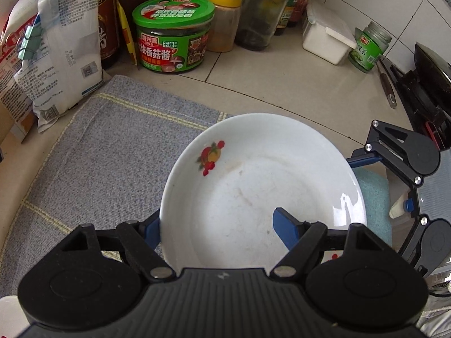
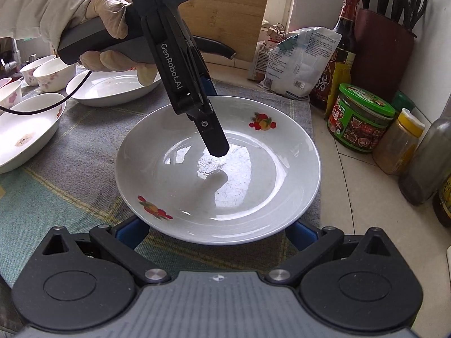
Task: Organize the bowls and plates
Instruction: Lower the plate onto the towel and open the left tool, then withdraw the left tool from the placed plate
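A: Where is the plate [image 2: 217, 169] sitting?
B: Centre of the right wrist view, over the grey cloth [image 2: 84, 152]. The left gripper [image 1: 217, 231] is clamping its rim, one blue finger [image 1: 284, 231] lying inside, the other under the edge.
A: And the right gripper [image 2: 217, 233]?
B: Its fingers are spreading wide beneath the near rim; whether they are pressing it, I cannot tell.
A: Any writing?
B: "GenRobot.AI" is showing on the left gripper's body; at right, a green-lidded jar [image 2: 360, 118] is carrying Chinese characters.
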Demonstrator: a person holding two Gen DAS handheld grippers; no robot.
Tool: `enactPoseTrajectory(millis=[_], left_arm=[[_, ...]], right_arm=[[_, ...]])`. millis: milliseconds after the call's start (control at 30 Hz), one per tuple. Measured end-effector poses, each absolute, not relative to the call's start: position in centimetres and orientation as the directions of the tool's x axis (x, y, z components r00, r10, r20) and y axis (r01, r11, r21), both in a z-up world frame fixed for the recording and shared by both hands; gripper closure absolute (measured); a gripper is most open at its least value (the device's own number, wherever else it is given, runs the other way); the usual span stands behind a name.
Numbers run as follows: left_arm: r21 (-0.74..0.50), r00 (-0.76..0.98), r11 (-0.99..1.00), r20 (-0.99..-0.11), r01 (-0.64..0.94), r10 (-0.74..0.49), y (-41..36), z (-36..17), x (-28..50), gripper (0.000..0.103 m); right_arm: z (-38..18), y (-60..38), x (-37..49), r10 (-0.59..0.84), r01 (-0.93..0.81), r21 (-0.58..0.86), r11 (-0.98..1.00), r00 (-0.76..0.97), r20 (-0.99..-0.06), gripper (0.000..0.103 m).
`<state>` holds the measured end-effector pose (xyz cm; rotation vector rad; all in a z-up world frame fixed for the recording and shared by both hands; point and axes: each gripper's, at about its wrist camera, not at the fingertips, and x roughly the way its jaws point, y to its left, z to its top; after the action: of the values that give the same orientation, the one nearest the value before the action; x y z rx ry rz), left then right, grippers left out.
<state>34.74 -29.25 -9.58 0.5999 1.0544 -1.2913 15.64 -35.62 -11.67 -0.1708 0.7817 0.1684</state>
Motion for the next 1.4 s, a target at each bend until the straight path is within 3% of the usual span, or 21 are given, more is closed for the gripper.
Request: enactPoseTrajectory(millis=[433, 700, 900, 1033, 1200, 1400], left_arm=[[-0.179, -0.043, 0.241, -0.876, 0.954, -0.480, -29.2, -10.1, 34.8, 0.020], [-0.160, 0.029, 0.308, -0.848, 0.938, -0.529, -26.2, -7.3, 33.8, 0.019], [-0.094, 0.177, 0.378, -0.764, 0.921, -0.620, -21.6, -2.7, 30.4, 0.012], [-0.057, 0.297, 0.465, -0.699, 0.883, -0.651, -18.3, -0.3, 27.2, 0.003], [0.055, 0.471, 0.577, -0.642, 0.815, -0.605, -15.1, 0.6, 22.5, 0.002], [0.012, 0.555, 0.712, -0.636, 0.702, -0.536, -10.6, -1.0, 17.5, 0.002]], right_arm=[[-11.9, -36.0, 15.8, 0.089, -0.190, -0.061, 0.980, 0.688, -0.720, 0.000], [-9.7, -35.4, 14.0, 0.078, -0.152, -0.041, 0.987, 0.697, -0.713, 0.000], [-7.8, -33.7, 11.5, 0.026, -0.104, -0.084, 0.991, 0.767, -0.641, 0.000], [-7.8, -32.2, 10.7, -0.027, -0.044, -0.093, 0.995, 0.759, -0.650, 0.000], [-8.9, -30.4, 10.0, 0.009, -0.062, -0.055, 0.997, 0.740, -0.673, 0.000], [-10.1, -27.9, 9.5, 0.093, -0.144, -0.015, 0.990, 0.709, -0.699, 0.000]])
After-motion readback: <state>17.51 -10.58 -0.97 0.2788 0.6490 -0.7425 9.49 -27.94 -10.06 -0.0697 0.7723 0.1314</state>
